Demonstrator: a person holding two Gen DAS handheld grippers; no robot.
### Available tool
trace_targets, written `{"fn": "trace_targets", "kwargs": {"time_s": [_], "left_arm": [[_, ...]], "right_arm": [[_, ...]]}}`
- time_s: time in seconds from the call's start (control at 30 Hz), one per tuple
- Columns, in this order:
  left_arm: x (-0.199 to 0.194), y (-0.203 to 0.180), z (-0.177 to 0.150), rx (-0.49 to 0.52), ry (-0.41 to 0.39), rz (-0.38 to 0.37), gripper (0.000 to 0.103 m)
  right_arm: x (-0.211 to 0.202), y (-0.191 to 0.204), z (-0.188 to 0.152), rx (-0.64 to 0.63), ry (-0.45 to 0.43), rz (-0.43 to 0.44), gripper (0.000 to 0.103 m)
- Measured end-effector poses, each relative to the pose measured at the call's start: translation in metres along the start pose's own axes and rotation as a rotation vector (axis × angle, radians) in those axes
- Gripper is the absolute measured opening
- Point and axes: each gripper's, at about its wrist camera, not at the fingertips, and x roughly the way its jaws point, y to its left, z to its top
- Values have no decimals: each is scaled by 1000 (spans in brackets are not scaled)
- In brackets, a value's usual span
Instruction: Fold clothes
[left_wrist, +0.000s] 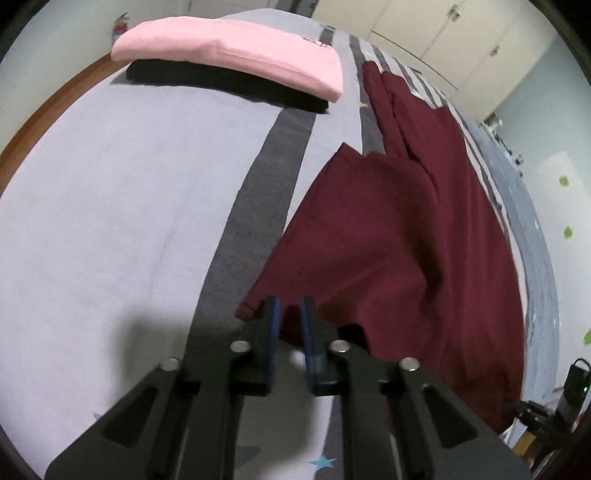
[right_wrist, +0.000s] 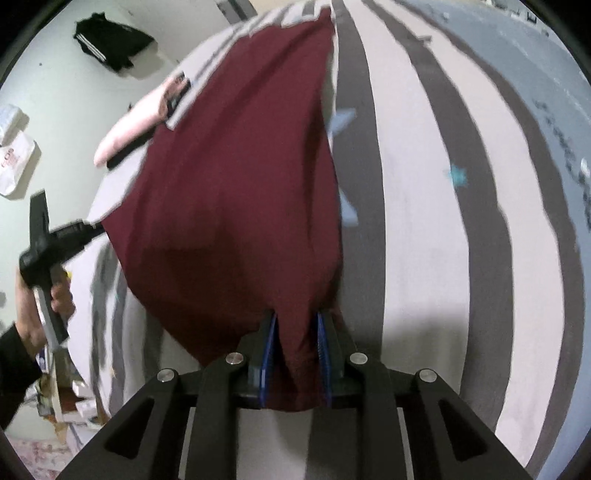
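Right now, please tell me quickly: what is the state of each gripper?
Left gripper: closed on an edge of the maroon garment.
Right gripper: closed on bunched maroon garment.

Maroon garment (right_wrist: 236, 192), grey-striped bedsheet (right_wrist: 443, 221)

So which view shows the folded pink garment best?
The left wrist view: the folded pink garment lies in full sight on a folded black garment, both on the striped bed. In the right wrist view only a blurred pink end shows, the rest hidden behind the maroon garment.

A home bedroom: striped bed sheet (left_wrist: 110, 221), wardrobe doors (left_wrist: 436, 33), folded clothes (left_wrist: 229, 55).
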Motion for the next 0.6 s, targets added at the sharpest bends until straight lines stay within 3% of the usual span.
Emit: {"fn": "trace_targets", "kwargs": {"time_s": [0.17,0.33,0.5,0.6], "left_arm": [[-12,22,6,-41,-49,54,0],[-14,33,5,-75,-37,10,1],[-4,17,5,-31,-16,-14,28],[5,6,4,13,-11,0,31]], "right_arm": [[3,-4,-3,1,0,4,16],[2,-6,-6,-9,-6,3,16],[2,-4,-7,-28,-8,-2,16],[3,-2,-6,-35,-8,-5,16]]}}
